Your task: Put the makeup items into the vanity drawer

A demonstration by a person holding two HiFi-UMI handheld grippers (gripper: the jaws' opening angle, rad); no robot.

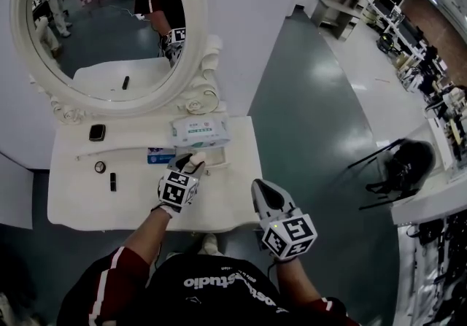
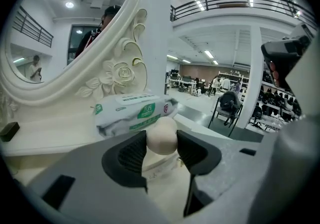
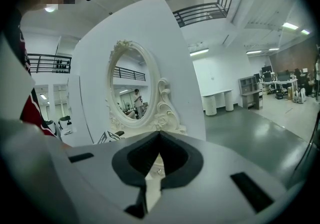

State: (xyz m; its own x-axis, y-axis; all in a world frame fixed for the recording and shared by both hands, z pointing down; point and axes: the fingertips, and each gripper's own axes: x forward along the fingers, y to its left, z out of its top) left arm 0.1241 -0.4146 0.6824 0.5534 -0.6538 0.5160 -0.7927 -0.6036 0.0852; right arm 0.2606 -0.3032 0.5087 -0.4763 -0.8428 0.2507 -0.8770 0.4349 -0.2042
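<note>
A beige egg-shaped makeup sponge [image 2: 161, 134] sits between the two black pads of my left gripper [image 2: 161, 143], which touch it on both sides. In the head view the left gripper [image 1: 190, 164] is over the middle of the white vanity top [image 1: 219, 204], just in front of a pack of wet wipes [image 1: 199, 130]. On the left of the top lie a dark compact [image 1: 97, 132], a small round item [image 1: 99, 166], a black tube [image 1: 113, 181] and a long thin white stick [image 1: 109, 152]. My right gripper [image 1: 264, 190] hangs shut and empty off the table's front right corner.
An oval mirror [image 1: 109, 25] in an ornate white frame stands at the back of the vanity. A small blue box [image 1: 160, 154] lies beside the left gripper. A black chair [image 1: 398, 164] stands on the grey floor to the right. The wipes pack [image 2: 135, 113] lies just beyond the sponge.
</note>
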